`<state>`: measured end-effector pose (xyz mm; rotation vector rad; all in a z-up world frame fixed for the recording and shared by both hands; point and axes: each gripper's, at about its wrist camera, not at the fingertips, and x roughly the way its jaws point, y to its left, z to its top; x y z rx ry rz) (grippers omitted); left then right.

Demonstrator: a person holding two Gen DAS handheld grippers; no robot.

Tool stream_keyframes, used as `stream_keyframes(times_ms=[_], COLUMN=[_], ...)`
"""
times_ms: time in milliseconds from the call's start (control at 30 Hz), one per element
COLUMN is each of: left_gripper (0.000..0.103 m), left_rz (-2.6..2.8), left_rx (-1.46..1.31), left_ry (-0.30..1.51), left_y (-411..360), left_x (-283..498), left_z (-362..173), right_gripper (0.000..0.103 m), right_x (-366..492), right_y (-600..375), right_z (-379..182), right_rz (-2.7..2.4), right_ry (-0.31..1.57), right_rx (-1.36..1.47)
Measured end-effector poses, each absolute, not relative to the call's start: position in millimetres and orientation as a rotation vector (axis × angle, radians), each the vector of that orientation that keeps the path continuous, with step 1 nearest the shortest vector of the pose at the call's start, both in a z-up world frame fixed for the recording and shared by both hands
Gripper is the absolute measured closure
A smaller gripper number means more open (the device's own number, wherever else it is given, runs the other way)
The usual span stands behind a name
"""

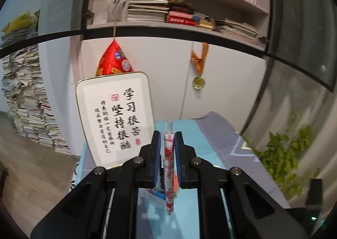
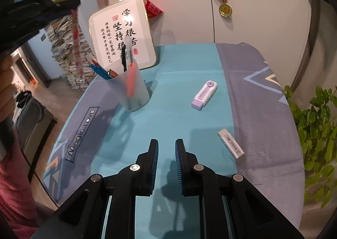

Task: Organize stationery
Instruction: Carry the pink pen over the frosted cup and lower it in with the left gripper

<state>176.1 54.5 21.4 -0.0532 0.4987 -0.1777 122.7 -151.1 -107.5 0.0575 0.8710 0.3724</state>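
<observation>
Left gripper is clamped on the pen, hanging tip-down up-left of the cup. Right gripper is shut and empty, the eraser ahead-right on the worktop.

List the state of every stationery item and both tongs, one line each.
Left tongs: shut on the patterned pen.
Patterned pen: held in the air, tip hanging down.
Right tongs: shut, holding nothing.
Pen cup: upright on the cloth, holding several pens.
Purple eraser: lying flat.
White eraser: lying flat.
Framed calligraphy: propped up, leaning back.
</observation>
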Motion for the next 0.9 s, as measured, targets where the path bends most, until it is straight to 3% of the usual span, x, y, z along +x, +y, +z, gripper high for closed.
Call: stream_keyframes(times_ms=[533, 900], left_gripper=[0.092, 0.092], left_rz=[-0.154, -0.062], left_rx=[-0.156, 0.012], left_ry=[0.41, 0.433], left_y=[66, 50], left_x=[196, 212], left_z=[32, -12], right_gripper=[0.088, 0.088], right_x=[133, 132], right_y=[-159, -160], right_z=[-121, -120], right_rz=[0.371, 0.366], right_ry=[0.912, 0.912], right_rx=[0.098, 0.104])
